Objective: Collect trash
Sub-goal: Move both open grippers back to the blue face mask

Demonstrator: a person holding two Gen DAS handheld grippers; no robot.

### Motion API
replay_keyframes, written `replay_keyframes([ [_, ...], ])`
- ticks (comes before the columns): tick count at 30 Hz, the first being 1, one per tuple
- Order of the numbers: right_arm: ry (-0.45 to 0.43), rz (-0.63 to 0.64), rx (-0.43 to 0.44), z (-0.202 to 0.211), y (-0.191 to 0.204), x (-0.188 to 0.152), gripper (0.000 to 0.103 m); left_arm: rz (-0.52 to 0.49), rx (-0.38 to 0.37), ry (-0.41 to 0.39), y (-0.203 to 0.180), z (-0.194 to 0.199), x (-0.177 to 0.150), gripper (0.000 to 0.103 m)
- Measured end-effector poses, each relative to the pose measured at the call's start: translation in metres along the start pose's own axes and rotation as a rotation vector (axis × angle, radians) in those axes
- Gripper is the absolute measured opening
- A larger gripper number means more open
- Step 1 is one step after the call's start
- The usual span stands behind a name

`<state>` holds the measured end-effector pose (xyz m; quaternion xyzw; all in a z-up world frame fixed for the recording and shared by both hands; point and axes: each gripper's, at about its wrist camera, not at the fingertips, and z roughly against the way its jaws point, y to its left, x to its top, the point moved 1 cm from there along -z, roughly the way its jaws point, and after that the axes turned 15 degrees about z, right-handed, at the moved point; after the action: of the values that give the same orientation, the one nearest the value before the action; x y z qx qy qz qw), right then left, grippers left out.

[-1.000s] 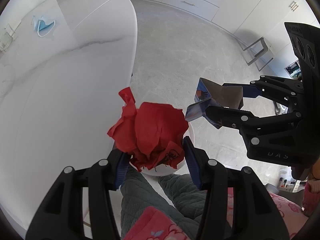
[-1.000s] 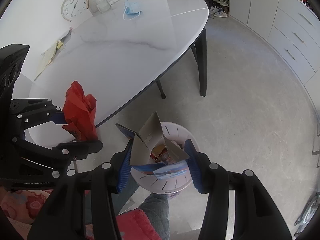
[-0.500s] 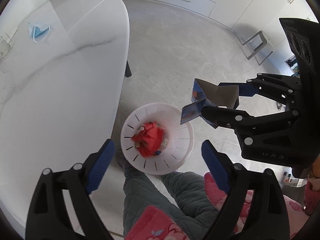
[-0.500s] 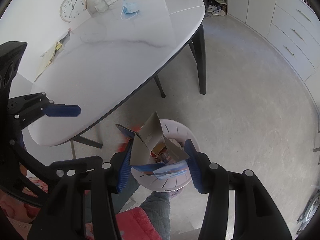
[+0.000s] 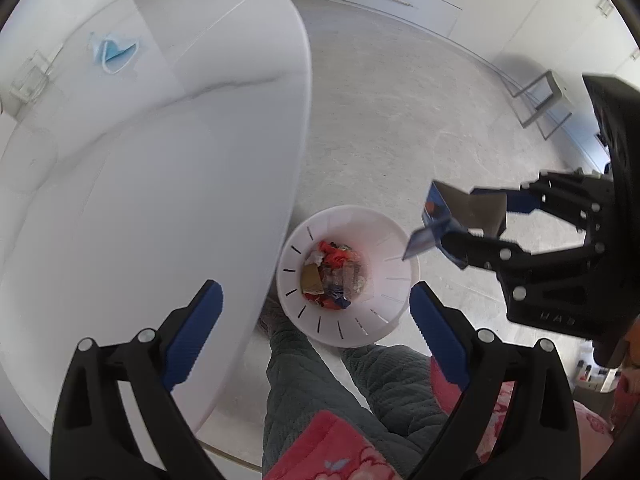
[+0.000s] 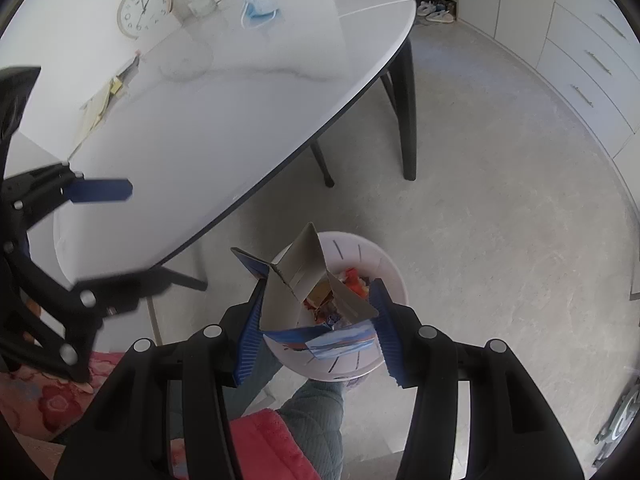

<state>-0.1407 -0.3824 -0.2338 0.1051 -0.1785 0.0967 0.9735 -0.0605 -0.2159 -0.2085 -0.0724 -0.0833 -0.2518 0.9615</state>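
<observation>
A white slotted trash bin [image 5: 394, 240] stands on the floor beside the table, with red paper and other scraps [image 5: 334, 270] inside. My left gripper [image 5: 316, 316] is open and empty above the bin's near side. My right gripper [image 6: 316, 320] is shut on an opened blue cardboard box [image 6: 296, 284], held above the bin [image 6: 384, 268]. The box also shows in the left wrist view [image 5: 460, 216]. A blue face mask [image 5: 114, 50] lies on the far part of the white table [image 5: 160, 160]; it also shows in the right wrist view [image 6: 260, 6].
The white marble table [image 6: 240, 100] has dark legs [image 6: 408, 120]. A wall clock [image 6: 144, 8] and papers [image 6: 100, 100] are at its far side. White cabinets [image 6: 592, 60] line the room. The person's legs [image 5: 320, 380] are below the grippers.
My left gripper opened and dropped the red crumpled paper into the bin, then shifted left toward the table. My right gripper keeps hold of the box above the bin.
</observation>
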Motion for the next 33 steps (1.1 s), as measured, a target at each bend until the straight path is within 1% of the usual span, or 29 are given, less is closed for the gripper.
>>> replay_keyframes([
  [3,0.035,0.016,0.021,-0.012,0.006,-0.002,0.053,0.024,0.004,0.001,0.007,0.000,0.000,0.090],
  [4,0.048,0.020,0.029,-0.016,0.008,-0.003,0.056,0.030,0.006,0.002,0.009,0.000,0.000,0.090],
  [6,0.075,0.021,0.022,-0.024,0.012,-0.004,0.079,0.041,0.009,0.003,0.013,0.000,0.000,0.090],
  [8,0.086,0.021,0.018,-0.028,0.015,-0.004,0.086,0.051,0.012,0.003,0.017,0.000,0.000,0.090],
  [11,0.091,0.017,0.012,-0.028,0.017,-0.001,0.091,0.065,0.015,0.001,0.023,0.000,0.000,0.090],
  [14,0.082,0.023,-0.024,-0.022,0.019,0.006,0.097,0.083,0.018,-0.007,0.029,0.001,0.001,0.090],
  [17,0.068,0.029,-0.061,-0.013,0.020,0.013,0.100,0.117,0.016,-0.027,0.037,0.006,0.002,0.091],
  [19,0.056,0.027,-0.074,-0.006,0.017,0.016,0.100,0.144,0.008,-0.035,0.043,0.008,0.004,0.094],
  [22,0.036,0.021,-0.083,-0.001,0.018,0.026,0.100,0.181,0.005,-0.058,0.055,0.015,0.010,0.095],
  [28,0.001,0.027,-0.095,0.001,0.023,0.059,0.101,0.242,0.028,-0.097,0.085,0.026,0.024,0.095],
  [33,-0.014,0.033,-0.097,-0.008,0.030,0.100,0.101,0.284,0.050,-0.130,0.120,0.036,0.044,0.095],
])
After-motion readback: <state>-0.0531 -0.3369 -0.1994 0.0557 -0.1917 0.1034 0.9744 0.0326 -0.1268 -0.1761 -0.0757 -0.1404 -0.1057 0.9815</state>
